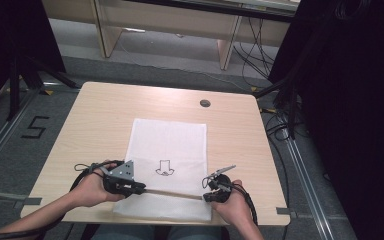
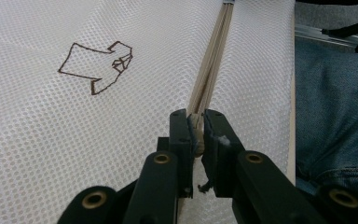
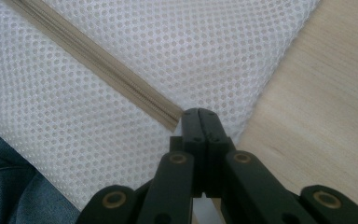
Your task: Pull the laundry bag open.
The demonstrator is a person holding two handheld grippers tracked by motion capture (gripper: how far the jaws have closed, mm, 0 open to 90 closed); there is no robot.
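**Two tools pinch a mesh bag at its zipper**

Two hands work at the near edge of the wooden surface [image 1: 105, 115], where a white mesh bag [image 1: 169, 140] lies flat, a small dark line drawing [image 1: 164, 168] printed on it. A beige zipper [image 1: 172, 193] runs across the bag close to the person. The left tool [image 1: 141, 188] sits at the zipper's left end, jaws nearly closed and gripping the zipper pull [image 2: 196, 133] between them. The right tool [image 1: 206, 196] sits at the zipper's other end, jaws pressed together on the mesh just beside the zipper's tip, near the bag's right edge.
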